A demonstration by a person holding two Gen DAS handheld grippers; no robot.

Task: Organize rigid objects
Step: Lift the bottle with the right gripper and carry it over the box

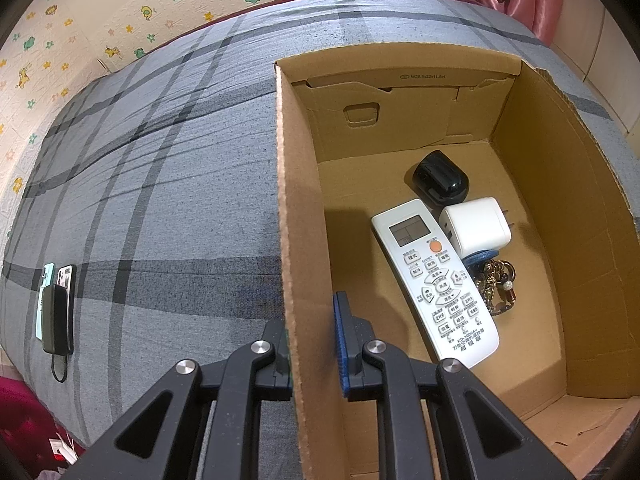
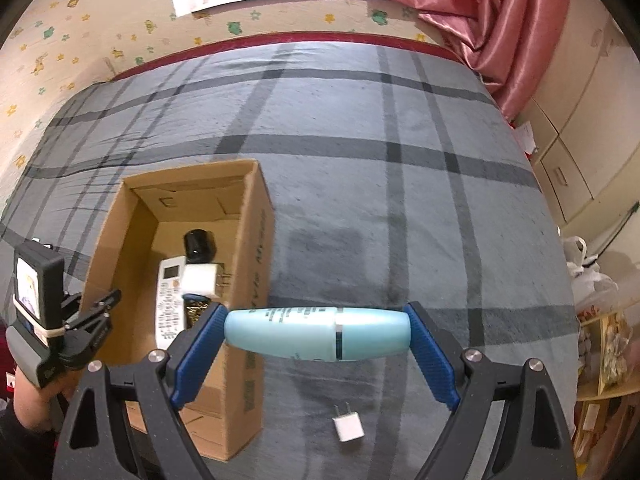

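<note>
Slippage worries us: our right gripper (image 2: 316,334) clamps the blue bottle (image 2: 316,332) end to end above the bedspread (image 2: 360,184), beside the cardboard box (image 2: 256,240), whose wall our left gripper (image 1: 310,354) pinches; smooth rounded ends may squirt free.

The left gripper (image 1: 314,356) points steeply down, its jaws clamped on the box wall (image 1: 288,208), one finger outside and one inside. The right gripper (image 2: 318,336) also tilts down, jaws spread wide, pads pressing both ends of a pale blue bottle (image 2: 316,332).
</note>
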